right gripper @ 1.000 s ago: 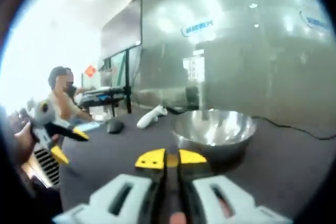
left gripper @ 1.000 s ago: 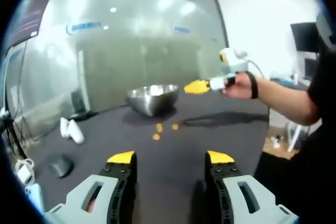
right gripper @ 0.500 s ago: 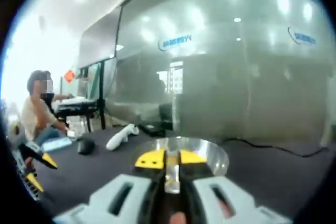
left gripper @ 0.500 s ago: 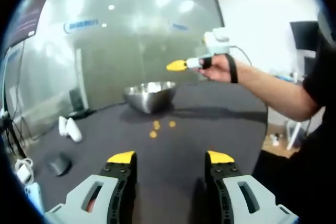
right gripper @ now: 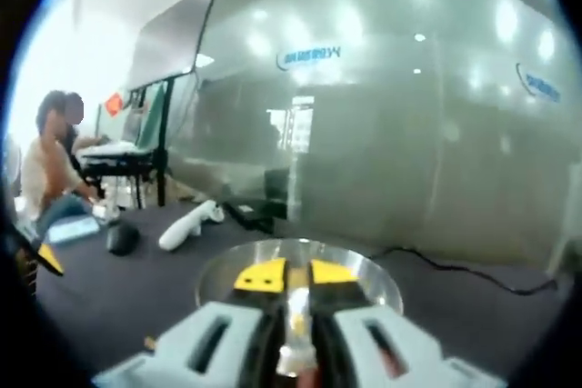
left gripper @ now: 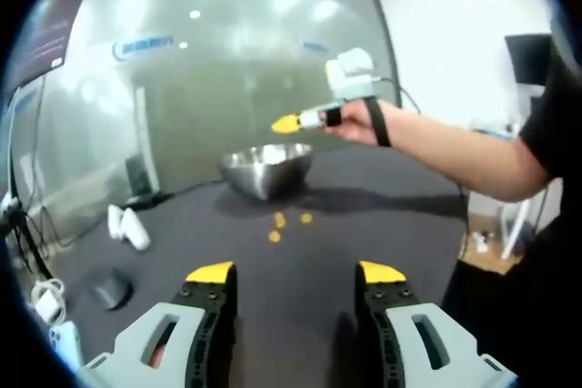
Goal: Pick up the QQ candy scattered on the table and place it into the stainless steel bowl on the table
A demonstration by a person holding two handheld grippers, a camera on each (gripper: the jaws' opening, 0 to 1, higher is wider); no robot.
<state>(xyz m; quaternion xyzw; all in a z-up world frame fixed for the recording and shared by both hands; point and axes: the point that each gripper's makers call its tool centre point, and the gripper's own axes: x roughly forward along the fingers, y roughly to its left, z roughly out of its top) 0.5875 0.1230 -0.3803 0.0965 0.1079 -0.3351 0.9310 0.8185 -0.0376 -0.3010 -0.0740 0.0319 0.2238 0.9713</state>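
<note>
The stainless steel bowl stands on the dark table, with three orange QQ candies lying just in front of it. My left gripper hangs open and empty over the near table. A hand holds my right gripper in the air above the bowl. In the right gripper view the bowl's rim lies right under the jaws. My right gripper is shut on a small yellowish QQ candy. One more candy lies on the table at lower left.
Two white controllers and a black mouse lie on the table's left part. A black cable runs behind the bowl. A glass wall backs the table. A person sits at a desk far off.
The right gripper has risen and travelled from beside the bowl to over it; the bowl now sits straight under its jaws. The left gripper has stayed open in place.
</note>
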